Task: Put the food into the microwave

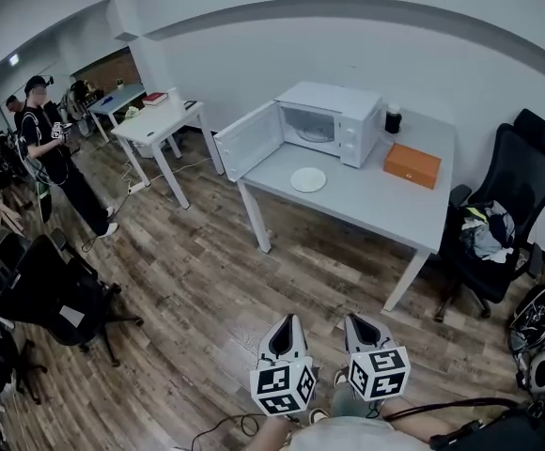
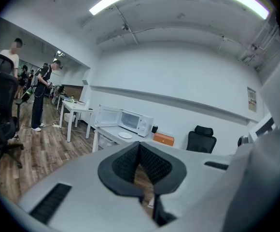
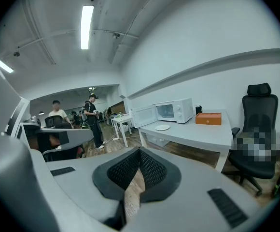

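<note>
A white microwave [image 1: 334, 120] stands on the grey table [image 1: 385, 209] with its door [image 1: 247, 139] swung open to the left. A white plate [image 1: 308, 179] lies on the table in front of it; it is too small to tell what it carries. My left gripper [image 1: 287, 332] and right gripper [image 1: 357, 330] hang side by side over the wooden floor, well short of the table. Both are shut with nothing held. In the left gripper view the microwave [image 2: 135, 121] and plate [image 2: 125, 135] lie far beyond the gripper [image 2: 140, 151]. The right gripper [image 3: 140, 154] also faces the microwave [image 3: 175, 110].
An orange box [image 1: 412, 164] and a dark jar [image 1: 393, 118] sit right of the microwave. A black office chair [image 1: 498, 224] with clothes stands at the table's right end. Left are a white desk [image 1: 160, 125], a standing person [image 1: 52, 153] and another black chair [image 1: 56, 294].
</note>
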A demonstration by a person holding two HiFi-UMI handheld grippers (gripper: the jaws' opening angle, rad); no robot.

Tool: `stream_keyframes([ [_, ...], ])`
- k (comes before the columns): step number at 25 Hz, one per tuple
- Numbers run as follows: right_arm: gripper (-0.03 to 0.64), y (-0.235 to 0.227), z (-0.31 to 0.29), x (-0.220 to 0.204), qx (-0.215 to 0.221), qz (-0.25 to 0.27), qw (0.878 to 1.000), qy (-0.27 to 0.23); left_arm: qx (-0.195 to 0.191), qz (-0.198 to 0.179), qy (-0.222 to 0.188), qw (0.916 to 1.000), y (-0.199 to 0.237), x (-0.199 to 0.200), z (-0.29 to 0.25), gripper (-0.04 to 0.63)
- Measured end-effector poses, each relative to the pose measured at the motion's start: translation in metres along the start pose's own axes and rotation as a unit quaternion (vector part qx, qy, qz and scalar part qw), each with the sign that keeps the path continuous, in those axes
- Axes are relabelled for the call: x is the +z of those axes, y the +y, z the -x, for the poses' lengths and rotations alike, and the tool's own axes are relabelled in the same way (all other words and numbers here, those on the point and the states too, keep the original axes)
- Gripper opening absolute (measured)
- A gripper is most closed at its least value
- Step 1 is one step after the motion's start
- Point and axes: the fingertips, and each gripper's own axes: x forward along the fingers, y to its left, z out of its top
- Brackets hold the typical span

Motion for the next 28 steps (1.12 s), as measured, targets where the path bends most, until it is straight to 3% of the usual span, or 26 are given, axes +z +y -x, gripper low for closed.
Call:
stream_keyframes([
  [10, 0.016, -0.009, -0.036, 0.001, -0.001, 0.006, 1.000, 0.007, 0.002, -0.005, 0.004, 1.0000, 0.016, 0.000, -0.032, 0.002],
  [28, 0.017, -0.049, -0.127, 0.052, -0.006, 0.005, 1.000, -0.001, 0.001, -0.019, 0.014, 0.9997, 0.034, 0.026, -0.133, 0.002],
])
